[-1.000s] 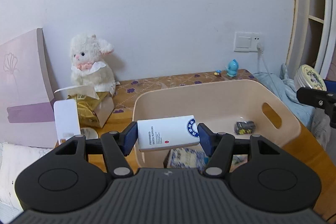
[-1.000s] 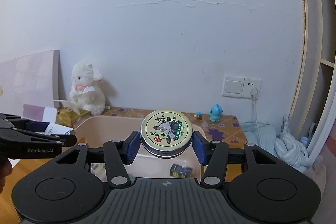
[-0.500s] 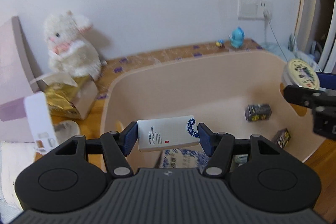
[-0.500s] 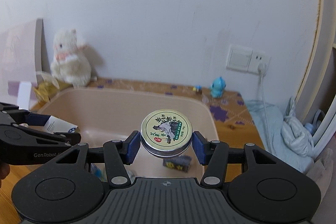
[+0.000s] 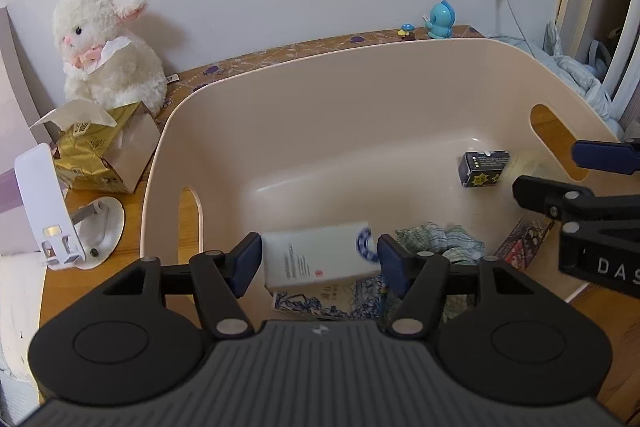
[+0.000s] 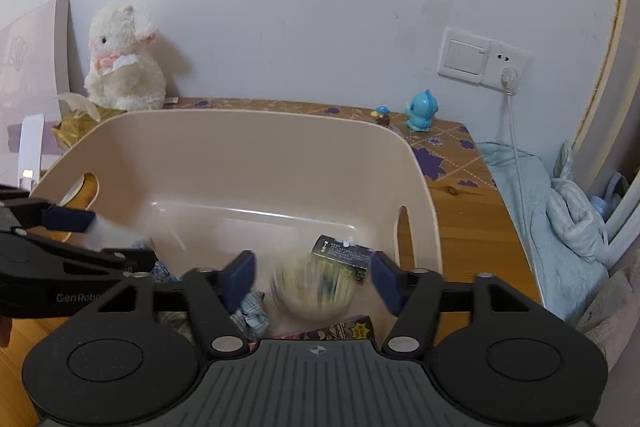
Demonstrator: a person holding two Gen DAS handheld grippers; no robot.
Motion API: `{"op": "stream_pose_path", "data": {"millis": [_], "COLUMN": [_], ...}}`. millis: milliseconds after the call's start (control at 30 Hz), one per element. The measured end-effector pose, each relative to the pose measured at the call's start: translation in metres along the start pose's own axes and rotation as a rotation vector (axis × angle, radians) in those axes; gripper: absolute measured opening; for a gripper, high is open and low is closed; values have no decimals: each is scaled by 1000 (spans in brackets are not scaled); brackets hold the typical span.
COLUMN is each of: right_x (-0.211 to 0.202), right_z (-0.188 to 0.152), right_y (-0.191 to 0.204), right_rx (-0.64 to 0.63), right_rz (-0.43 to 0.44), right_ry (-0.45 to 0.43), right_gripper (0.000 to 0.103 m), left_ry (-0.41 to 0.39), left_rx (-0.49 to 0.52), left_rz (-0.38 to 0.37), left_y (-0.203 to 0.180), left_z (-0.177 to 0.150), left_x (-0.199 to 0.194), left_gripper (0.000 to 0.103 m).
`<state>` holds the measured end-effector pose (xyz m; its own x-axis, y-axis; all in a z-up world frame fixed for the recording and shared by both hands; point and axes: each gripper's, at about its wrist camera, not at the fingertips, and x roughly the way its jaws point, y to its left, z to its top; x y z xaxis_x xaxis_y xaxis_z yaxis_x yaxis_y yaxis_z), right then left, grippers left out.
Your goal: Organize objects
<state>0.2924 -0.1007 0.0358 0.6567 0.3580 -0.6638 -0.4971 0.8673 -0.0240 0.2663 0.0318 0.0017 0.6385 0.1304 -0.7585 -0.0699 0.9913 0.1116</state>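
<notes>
A beige plastic bin (image 5: 360, 99) stands on the wooden table and also shows in the right wrist view (image 6: 248, 155). My left gripper (image 5: 319, 261) is open over the bin's near left side; the white box (image 5: 316, 259) is blurred between its fingers, falling free. My right gripper (image 6: 313, 281) is open over the bin's right side; the round tin (image 6: 314, 291) is blurred below it, dropping. In the bin lie a dark small box (image 5: 483, 169), a checked cloth (image 5: 438, 241), a blue-patterned packet (image 5: 332, 299) and a colourful packet (image 5: 524, 243).
A white plush lamb (image 5: 108, 47) and a gold tissue box (image 5: 96, 151) stand left of the bin, with a white phone stand (image 5: 52, 211) nearer. A blue toy figure (image 6: 419, 110) and a wall socket (image 6: 482, 61) are at the back right. Light blue cloth (image 6: 560, 211) lies right of the table.
Both grippers moved forward and down over the bin and opened. The white box and the round tin left the fingers and are falling into the bin.
</notes>
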Motion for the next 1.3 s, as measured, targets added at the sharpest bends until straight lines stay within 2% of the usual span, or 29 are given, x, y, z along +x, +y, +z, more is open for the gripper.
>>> {"op": "stream_pose_path", "data": {"millis": [33, 100, 167, 333, 467, 833, 1300], "right_x": [-3, -11, -19, -41, -58, -93, -144], "right_z": [1, 1, 2, 1, -4, -25, -57], "right_y": [0, 0, 0, -3, -3, 8, 19], "right_rx": [3, 5, 11, 31, 53, 52, 32], "right_rz": [-2, -5, -11, -12, -5, -4, -4], "right_ry": [-10, -32, -49, -84, -96, -86, -99], "right_gripper": [78, 84, 96, 103, 103, 103, 103], "left_ry": [-8, -31, -47, -77, -101, -172, -149], "left_rx": [-1, 0, -1, -31, -35, -57, -79], "left_rz": [3, 12, 18, 16, 35, 29, -1], "left_y": [0, -1, 0, 7, 11, 12, 12], "left_z": [0, -1, -1, -2, -8, -31, -72], "left_x": [-3, -9, -16, -34, -49, -100, -143], "left_gripper": [79, 84, 86, 88, 89, 89, 89]}}
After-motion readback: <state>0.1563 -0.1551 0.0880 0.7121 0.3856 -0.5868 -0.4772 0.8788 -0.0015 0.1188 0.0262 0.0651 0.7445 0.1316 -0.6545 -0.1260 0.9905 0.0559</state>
